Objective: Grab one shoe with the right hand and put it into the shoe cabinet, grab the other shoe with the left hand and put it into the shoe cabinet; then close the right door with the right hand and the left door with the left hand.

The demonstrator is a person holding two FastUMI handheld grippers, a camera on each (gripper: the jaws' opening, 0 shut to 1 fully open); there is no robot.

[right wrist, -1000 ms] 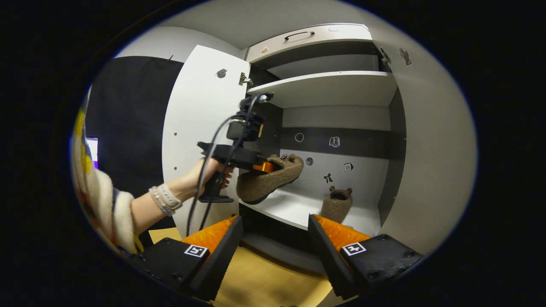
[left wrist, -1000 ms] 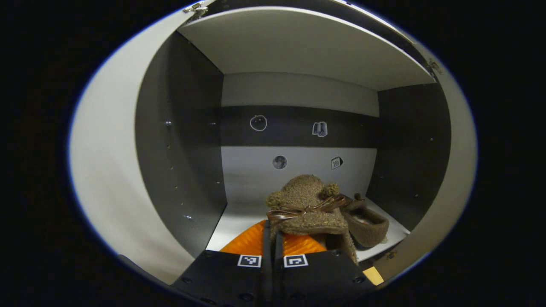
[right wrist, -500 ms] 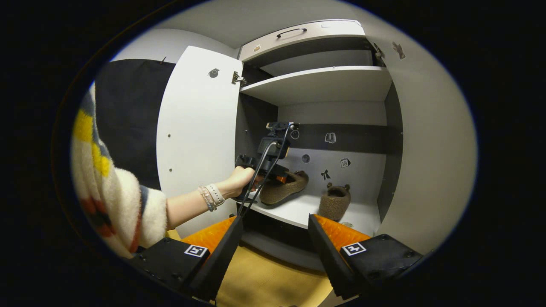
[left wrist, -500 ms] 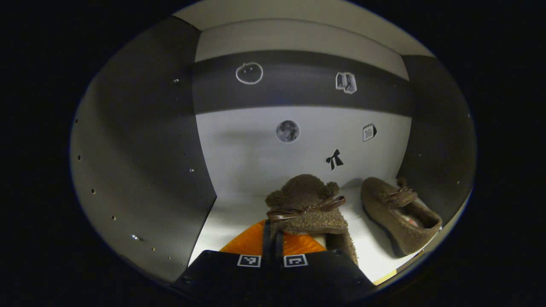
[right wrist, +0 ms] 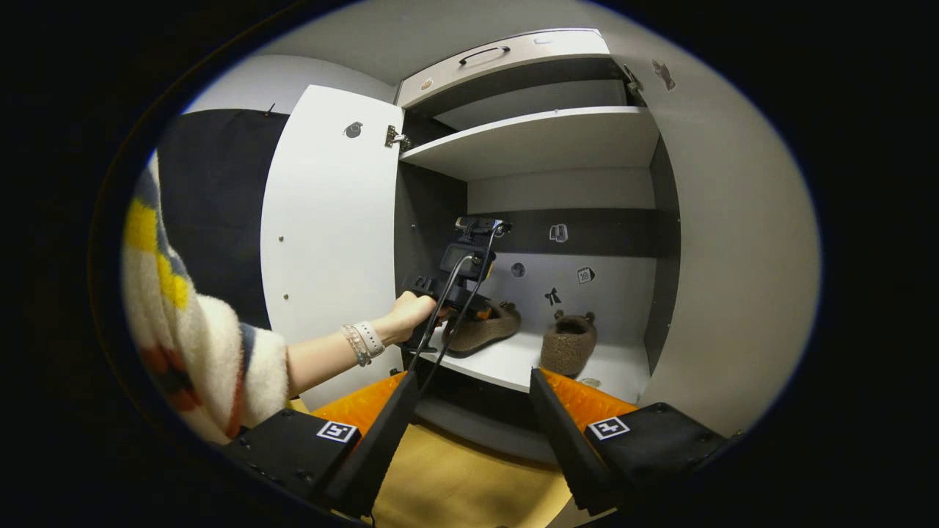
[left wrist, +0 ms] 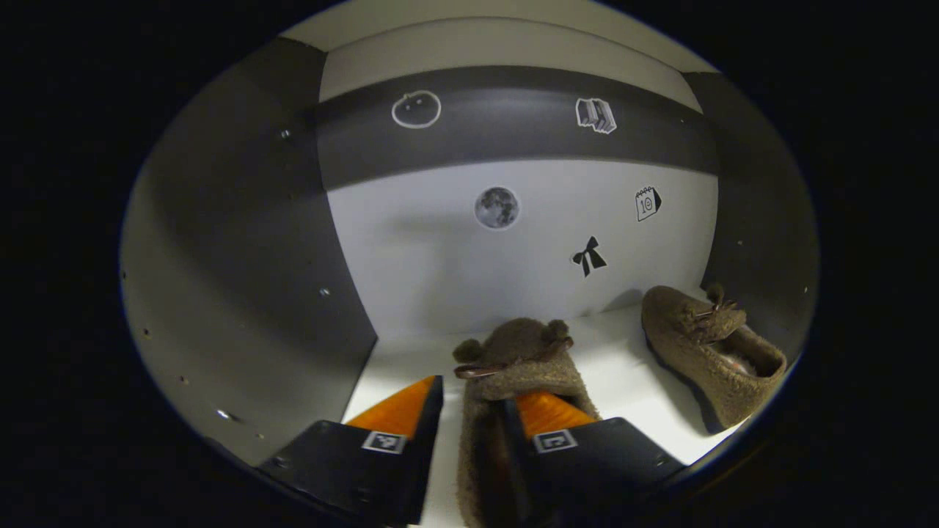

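Observation:
Two fuzzy brown shoes lie on the white lower shelf [left wrist: 623, 367] inside the shoe cabinet. The near shoe [left wrist: 517, 352], with a thin ribbon bow, rests on the shelf between the spread fingers of my left gripper [left wrist: 477, 392], which is open. The other shoe [left wrist: 708, 345] sits to its right by the dark side wall. From the right gripper view both shoes [right wrist: 480, 330] [right wrist: 568, 345] show on the shelf [right wrist: 499, 363], with a hand [right wrist: 407, 312] holding the left gripper there. My right gripper [right wrist: 473, 375] is open and empty, in front of the cabinet.
Both cabinet doors stand open: the left door [right wrist: 330, 235] and the right door [right wrist: 733, 220]. An upper shelf [right wrist: 535, 139] and a drawer with a handle [right wrist: 506, 55] lie above. Wooden floor [right wrist: 455, 477] is below my right gripper. A striped sleeve [right wrist: 191, 345] is at left.
My left gripper carried its shoe into the cabinet, lowered it onto the shelf and opened its fingers. My right gripper stayed open and drew back slightly.

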